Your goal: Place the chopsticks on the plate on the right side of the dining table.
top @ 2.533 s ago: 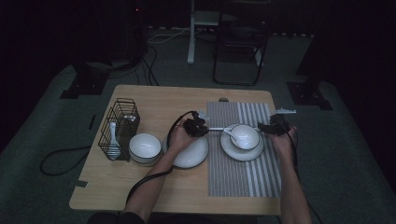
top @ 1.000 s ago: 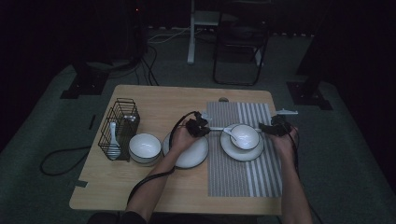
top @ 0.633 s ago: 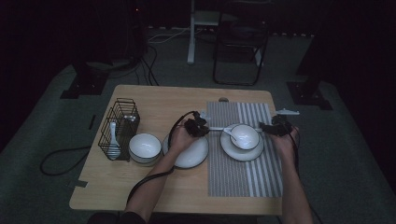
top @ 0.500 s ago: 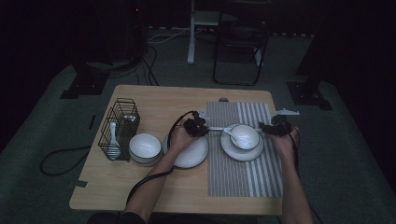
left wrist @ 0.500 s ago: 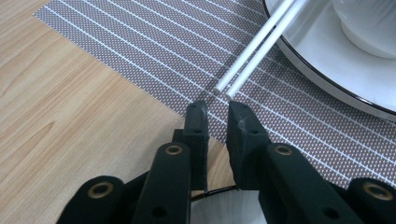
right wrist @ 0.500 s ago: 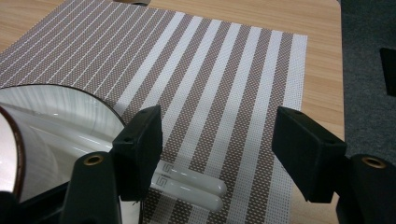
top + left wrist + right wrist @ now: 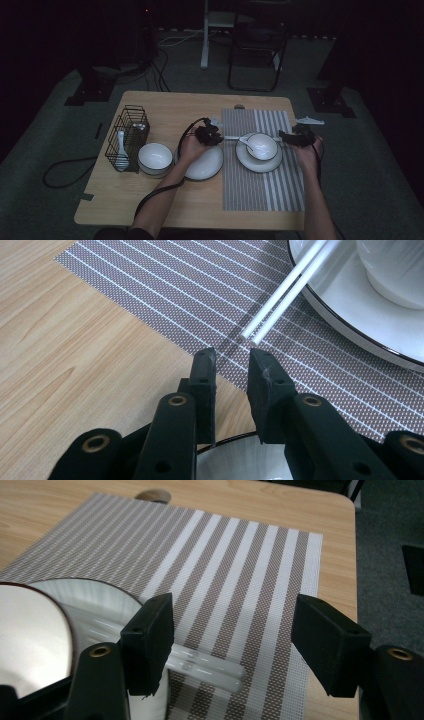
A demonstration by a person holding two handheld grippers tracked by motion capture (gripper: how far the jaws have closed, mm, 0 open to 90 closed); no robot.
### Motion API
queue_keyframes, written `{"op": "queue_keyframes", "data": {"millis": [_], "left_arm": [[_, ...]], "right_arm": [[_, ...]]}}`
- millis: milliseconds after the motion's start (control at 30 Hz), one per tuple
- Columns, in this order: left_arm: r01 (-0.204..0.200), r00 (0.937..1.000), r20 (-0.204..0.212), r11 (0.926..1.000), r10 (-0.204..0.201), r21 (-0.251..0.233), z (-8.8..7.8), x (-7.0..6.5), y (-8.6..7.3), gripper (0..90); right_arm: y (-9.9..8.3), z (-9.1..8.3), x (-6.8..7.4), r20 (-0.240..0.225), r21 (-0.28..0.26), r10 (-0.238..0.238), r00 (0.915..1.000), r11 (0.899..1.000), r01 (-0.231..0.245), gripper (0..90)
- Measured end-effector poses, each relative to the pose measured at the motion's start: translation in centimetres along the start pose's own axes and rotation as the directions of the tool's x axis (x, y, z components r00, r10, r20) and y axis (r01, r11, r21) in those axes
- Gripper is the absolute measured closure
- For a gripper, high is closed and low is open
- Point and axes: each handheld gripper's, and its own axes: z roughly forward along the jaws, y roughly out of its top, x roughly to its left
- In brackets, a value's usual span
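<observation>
Left gripper view: the left gripper's (image 7: 231, 362) fingers have just been opening off the chopsticks (image 7: 287, 290), which now rest at 12 o'clock across the saucer (image 7: 345, 305). Right gripper's (image 7: 245, 630) fingers stand wide and empty above the mat (image 7: 240, 560), so the chopsticks look placed.

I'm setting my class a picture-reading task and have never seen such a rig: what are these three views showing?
A person sits at a light wooden table, a black two-jaw left gripper and right gripper in each hand. One camera looks down from above; one rides on each gripper. On a grey striped placemat a white bowl stands on a white dark-rimmed plate, white chopsticks across it. The left jaws have just been opening, nothing between them; the right stand open.
</observation>
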Motion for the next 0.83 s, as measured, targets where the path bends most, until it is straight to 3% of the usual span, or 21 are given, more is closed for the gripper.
{"op": "queue_keyframes", "data": {"millis": [833], "left_arm": [[0.010,0.9999,0.001,0.9999,-0.010,-0.010,-0.4,0.4,-0.1,73.9]], "right_arm": [[-1.1,-4.6,3.9,-0.053,-0.107,-0.108,0.9927,0.989,0.102,33.1]]}}
